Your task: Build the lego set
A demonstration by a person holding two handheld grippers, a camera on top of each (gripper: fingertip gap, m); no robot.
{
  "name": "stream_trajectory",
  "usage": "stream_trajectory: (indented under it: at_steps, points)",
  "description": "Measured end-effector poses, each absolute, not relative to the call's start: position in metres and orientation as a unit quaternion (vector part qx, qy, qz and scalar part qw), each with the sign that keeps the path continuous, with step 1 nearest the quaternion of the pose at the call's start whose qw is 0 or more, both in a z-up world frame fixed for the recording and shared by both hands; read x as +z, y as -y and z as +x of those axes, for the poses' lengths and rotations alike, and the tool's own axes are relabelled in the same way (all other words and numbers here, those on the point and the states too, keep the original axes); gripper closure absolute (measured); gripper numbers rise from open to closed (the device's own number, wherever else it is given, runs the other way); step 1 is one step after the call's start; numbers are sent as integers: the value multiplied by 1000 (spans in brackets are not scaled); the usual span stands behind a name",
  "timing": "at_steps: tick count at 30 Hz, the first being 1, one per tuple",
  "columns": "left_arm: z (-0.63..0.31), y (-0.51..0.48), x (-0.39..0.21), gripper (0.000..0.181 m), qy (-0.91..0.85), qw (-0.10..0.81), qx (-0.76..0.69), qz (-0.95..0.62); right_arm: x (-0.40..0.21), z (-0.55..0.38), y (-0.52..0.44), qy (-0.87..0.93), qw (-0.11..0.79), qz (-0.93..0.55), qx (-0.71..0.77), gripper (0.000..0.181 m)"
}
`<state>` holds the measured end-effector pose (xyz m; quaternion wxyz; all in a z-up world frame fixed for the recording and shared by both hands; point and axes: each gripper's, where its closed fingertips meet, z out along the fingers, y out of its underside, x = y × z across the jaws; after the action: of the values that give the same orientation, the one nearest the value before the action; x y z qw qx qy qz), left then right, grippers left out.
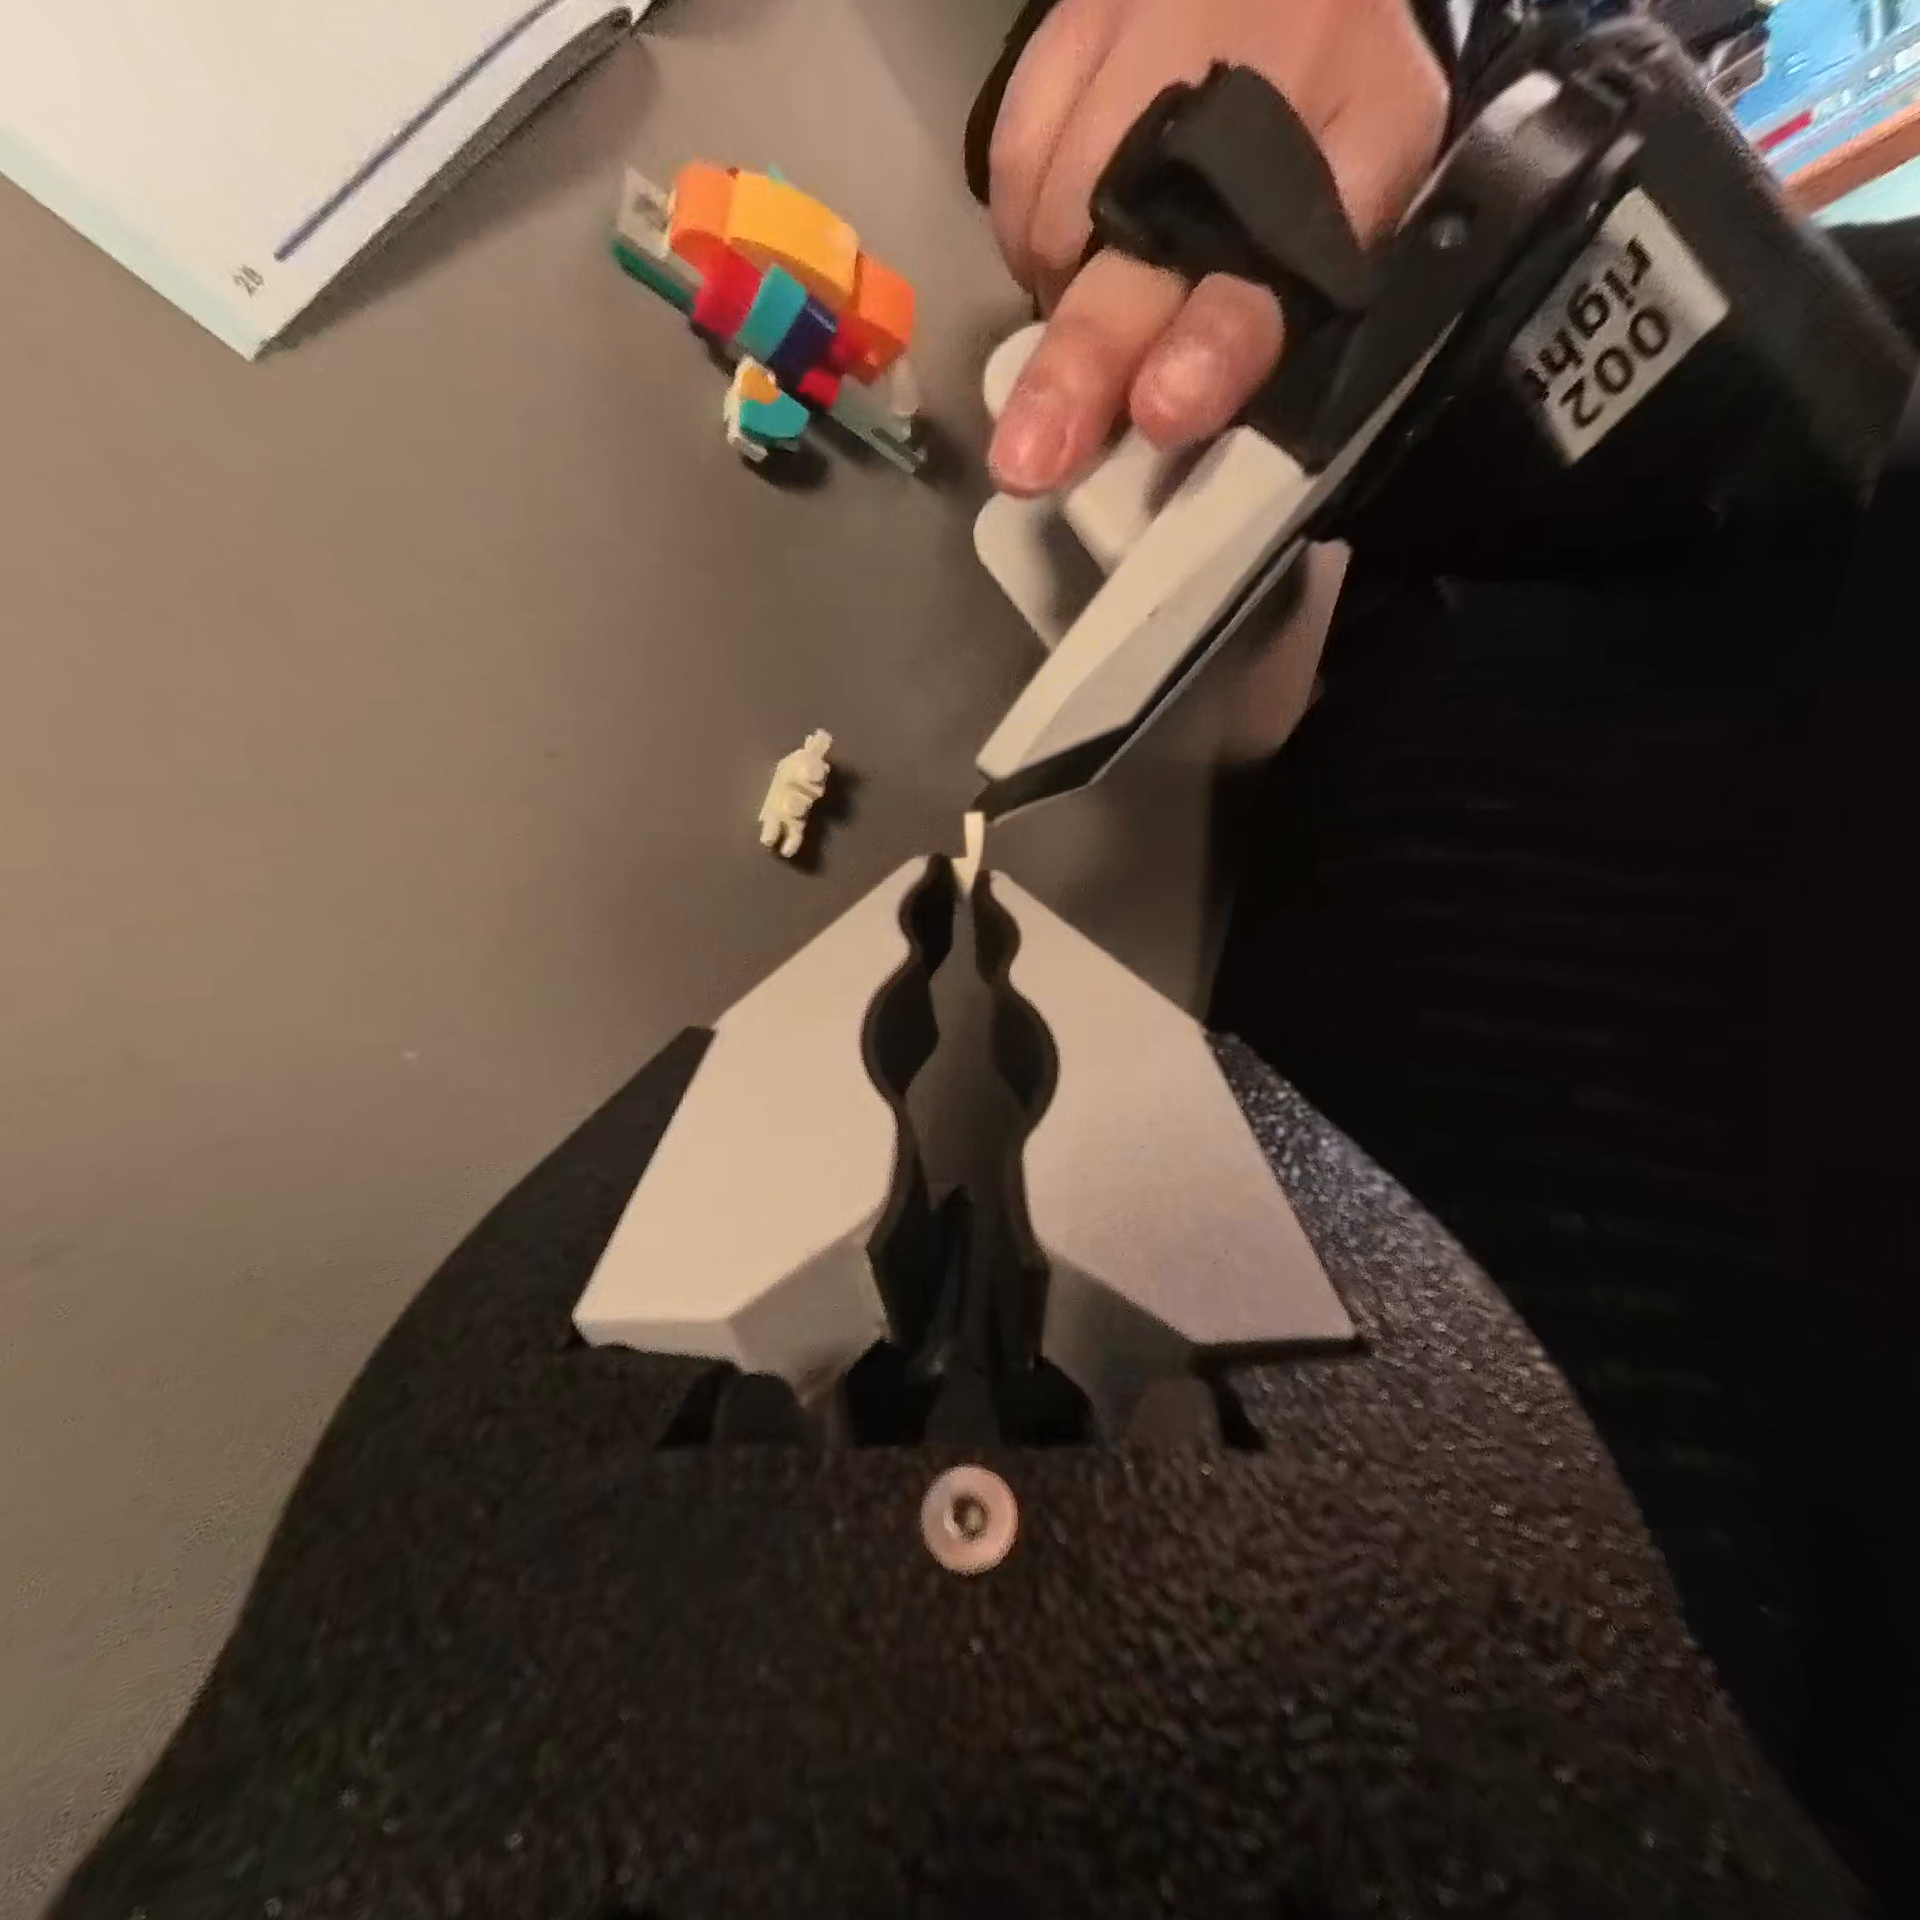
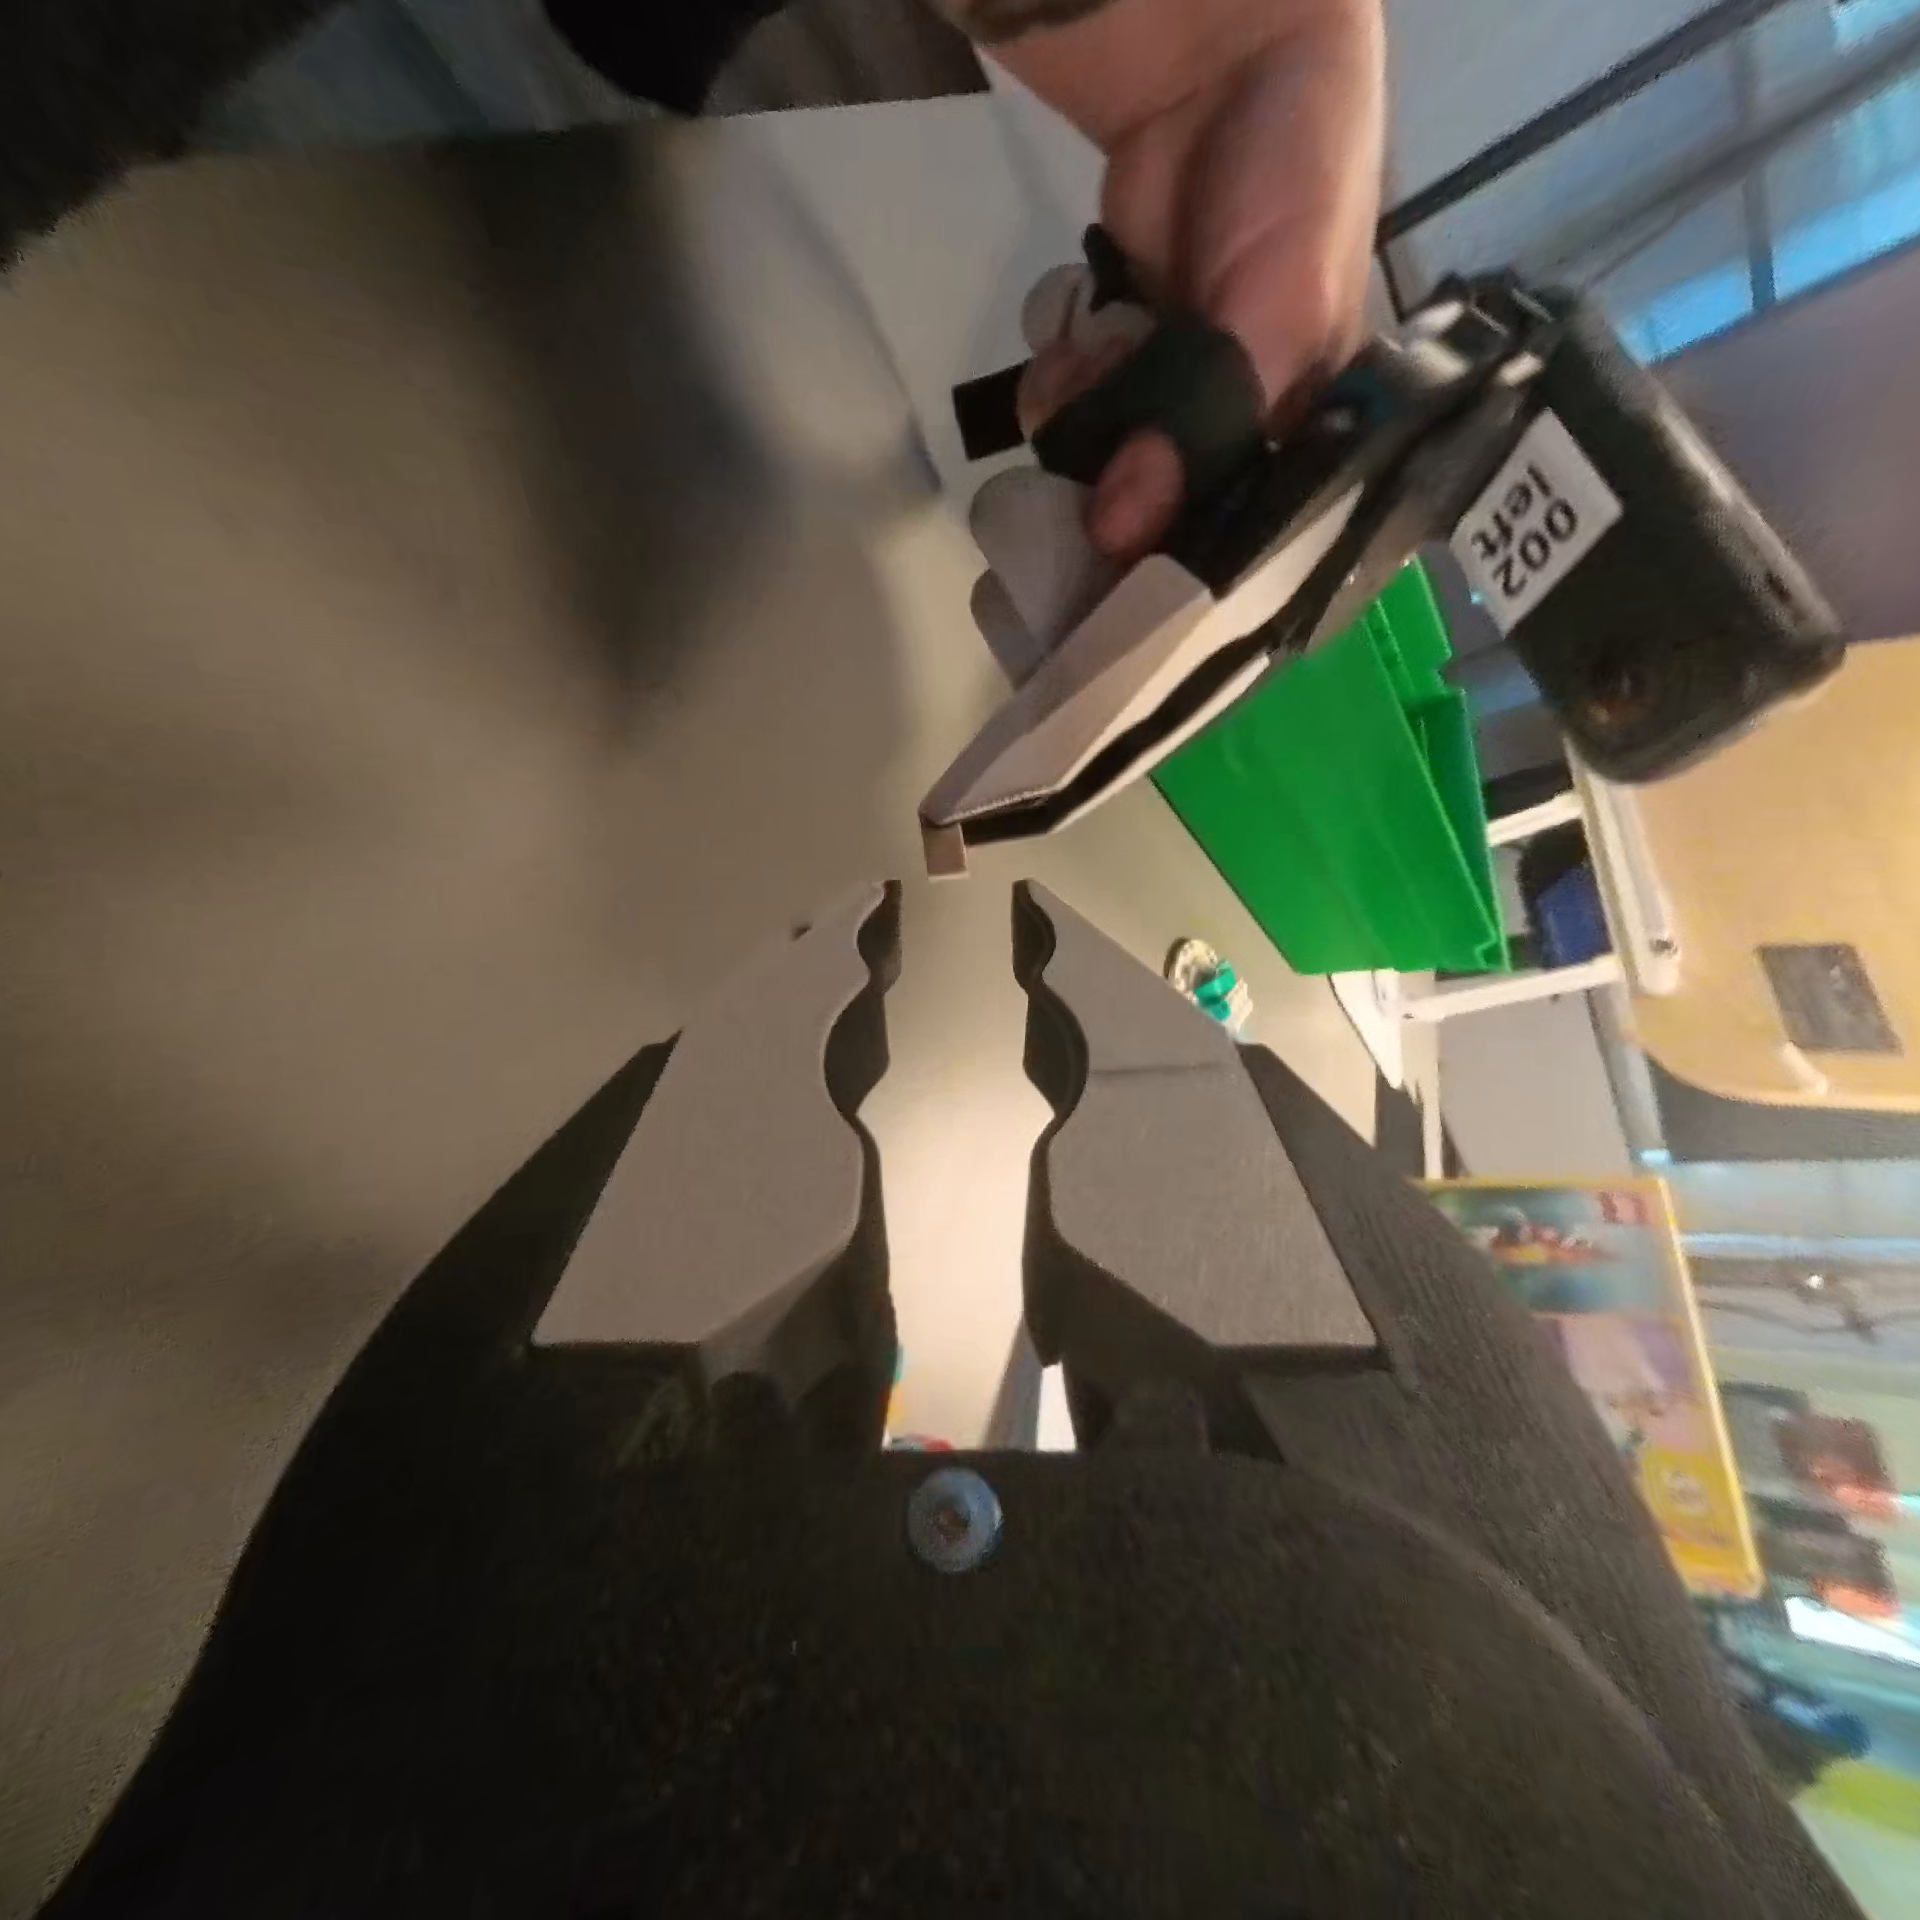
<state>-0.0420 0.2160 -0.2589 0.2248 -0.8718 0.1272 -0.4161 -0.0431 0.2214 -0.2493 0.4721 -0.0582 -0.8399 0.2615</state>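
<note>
- Left claw [image 1: 961,871] is pressed almost together and pinches a small cream piece [image 1: 971,847] at the very tips. Only a sliver is gripped, the rest sticks out.
- Right claw [image 2: 956,902] is spread, with its tips just short of the piece on either side. From the left wrist view I can't tell whether it touches the piece yet.
- Both claws are held in the air over the grey table [image 1: 364,727], well apart from the build [image 1: 790,301].
- Looks like a handover or re-grip, judged only from the pose.
- Risk 1: the piece pops out. The tip-only hold is marginal, and a nudge from the right fingers [image 2: 883,935] could lever it loose.
- Risk 2: both claws let go or clamp out of sync. If left releases before right has closed, the piece drops. It is tiny and pale, so it would be hard to find.
- Risk 3: the piece twists during the transfer. Off-centre closing would rotate it, and the studs would then face the wrong way for seating.
- Risk 4: it lands on the white figure [image 1: 795,795] lying just below. That could knock the figure away or get the two mixed up.
- Risk 5: the right wrist view is motion-blurred, so alignment is hard to judge from there.
- The booklet [image 1: 260,135] sits at the far edge, clear of the action.
</note>
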Motion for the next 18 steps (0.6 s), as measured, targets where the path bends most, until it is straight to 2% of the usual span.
stream_trajectory:
  at_steps: [6,10,18]
  points:
    - [-34,-211,-258,179,-122,213,-453,-857,-256,-44,-211,849,464,-32,250,175]
    - [-34,-210,-266,179,-126,212,-434,-867,-264,-43,-211,865,428,-63,255,176]
    - [-46,-200,-283,163,-229,262,-269,-898,-293,-37,-208,872,217,-293,327,176]
